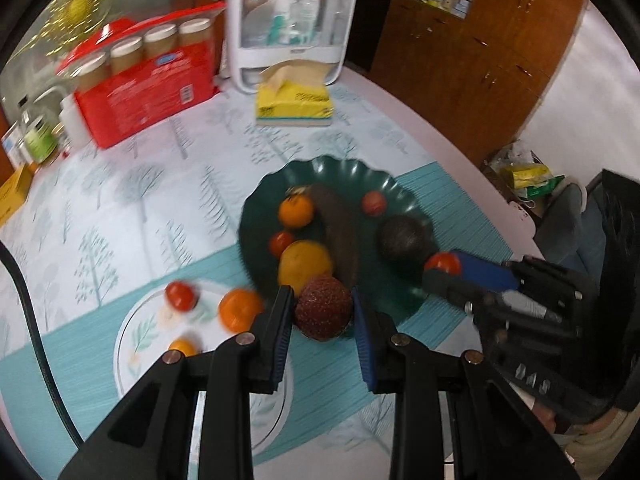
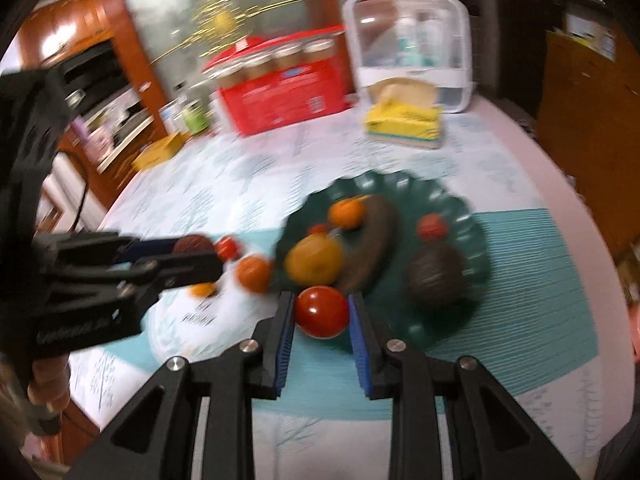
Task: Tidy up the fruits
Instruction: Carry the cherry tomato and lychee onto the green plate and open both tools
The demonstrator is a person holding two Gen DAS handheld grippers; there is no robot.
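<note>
Your left gripper grips a brown fruit, your right gripper a red tomato; both hang over the green plate's near rim, beside the white plate.

No readable text

Print on the red box and yellow tissue pack is too blurred to read.

Both wrist cameras are looking steeply down along their own claws at the surface, from close above. Both are facing the green plate at twelve o'clock, sharing it, the white plate and the red box; each is catching the other claw at its side
</note>
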